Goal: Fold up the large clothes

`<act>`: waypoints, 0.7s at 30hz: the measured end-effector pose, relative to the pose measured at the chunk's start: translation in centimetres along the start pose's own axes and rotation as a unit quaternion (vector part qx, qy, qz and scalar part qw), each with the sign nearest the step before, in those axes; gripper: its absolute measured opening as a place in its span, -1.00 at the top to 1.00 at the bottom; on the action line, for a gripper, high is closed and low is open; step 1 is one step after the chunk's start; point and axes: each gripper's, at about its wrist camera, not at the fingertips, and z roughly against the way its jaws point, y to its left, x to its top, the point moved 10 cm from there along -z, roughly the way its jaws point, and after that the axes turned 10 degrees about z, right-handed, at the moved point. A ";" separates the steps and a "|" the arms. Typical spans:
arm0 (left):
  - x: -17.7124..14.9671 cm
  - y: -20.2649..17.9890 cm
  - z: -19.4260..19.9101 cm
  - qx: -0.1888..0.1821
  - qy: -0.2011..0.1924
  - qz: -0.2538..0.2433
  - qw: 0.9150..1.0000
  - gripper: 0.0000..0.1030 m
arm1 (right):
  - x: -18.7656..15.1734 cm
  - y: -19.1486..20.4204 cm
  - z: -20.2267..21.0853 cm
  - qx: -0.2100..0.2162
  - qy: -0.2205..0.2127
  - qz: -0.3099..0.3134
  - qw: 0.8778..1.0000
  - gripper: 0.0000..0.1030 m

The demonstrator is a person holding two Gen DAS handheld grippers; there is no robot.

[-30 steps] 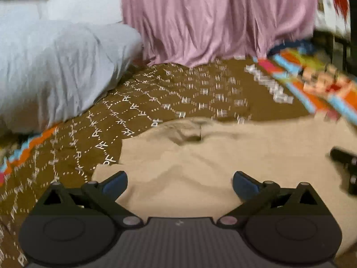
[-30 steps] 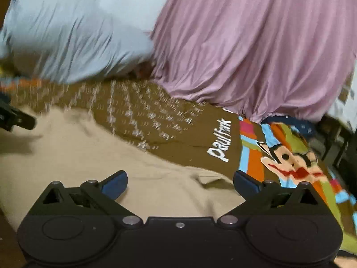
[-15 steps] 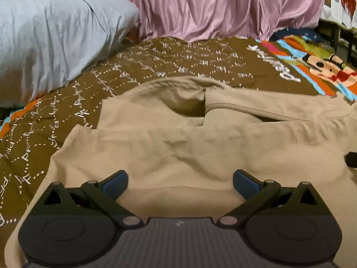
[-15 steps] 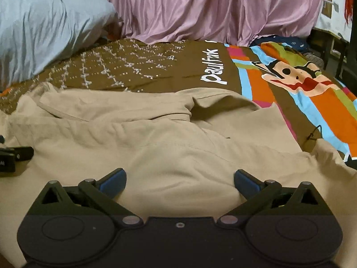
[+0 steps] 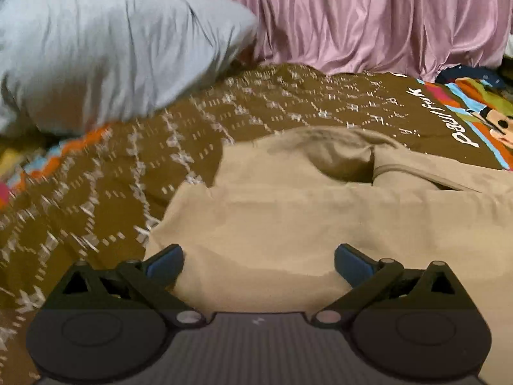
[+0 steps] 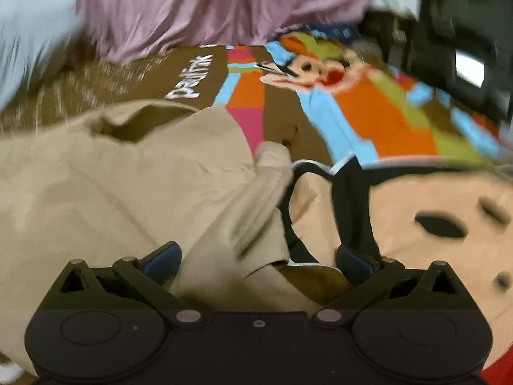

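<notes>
Jacket [image 5: 304, 211]: tan, spread on the bed's brown patterned cover [image 5: 128, 166], collar toward the pink curtain [image 5: 368, 16].
Left gripper [image 5: 258, 258]: jaws spread above the jacket's left edge.
Right gripper [image 6: 258, 256]: jaws spread over the jacket's right sleeve edge [image 6: 256, 199].
Open room: cover bare toward the grey pillow [image 5: 96, 48].

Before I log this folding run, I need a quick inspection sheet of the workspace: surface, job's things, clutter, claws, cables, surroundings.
Surface: brown patterned bedspread with bright cartoon stripes on its right side, rumpled.
Job's things: tan garment spread flat, neck opening away from the cameras; its right edge is bunched in the right wrist view.
Clutter: grey pillow at the bed's far left.
Claws: left claw open above the garment, holding nothing; right claw open over the garment's right edge.
Cables: nothing seen.
Surroundings: pink curtain behind the bed; dark furniture at the right, blurred.
</notes>
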 end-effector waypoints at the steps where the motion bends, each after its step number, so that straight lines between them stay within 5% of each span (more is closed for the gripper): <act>1: -0.1 0.0 -0.4 -0.005 0.006 0.000 1.000 -1.00 | 0.0 0.1 0.0 -0.004 -0.001 0.005 1.000 -0.99; 7: -0.2 0.9 -1.1 -0.048 0.026 0.038 0.998 -1.00 | 0.0 0.5 0.0 -0.011 -0.011 0.014 1.000 -0.99; 12: 0.3 0.8 2.1 -0.033 0.011 0.013 0.999 -0.99 | 0.3 0.5 1.0 -0.015 -0.023 0.014 1.000 -0.97; 16: 1.1 0.3 6.3 -0.015 0.005 0.000 1.000 -1.00 | 2.7 2.0 4.9 -0.039 -0.082 0.025 0.996 -0.92; 21: 0.1 0.1 10.6 -0.016 0.038 -0.012 0.999 -1.00 | 8.4 9.2 7.9 0.042 -0.151 0.070 0.985 -0.99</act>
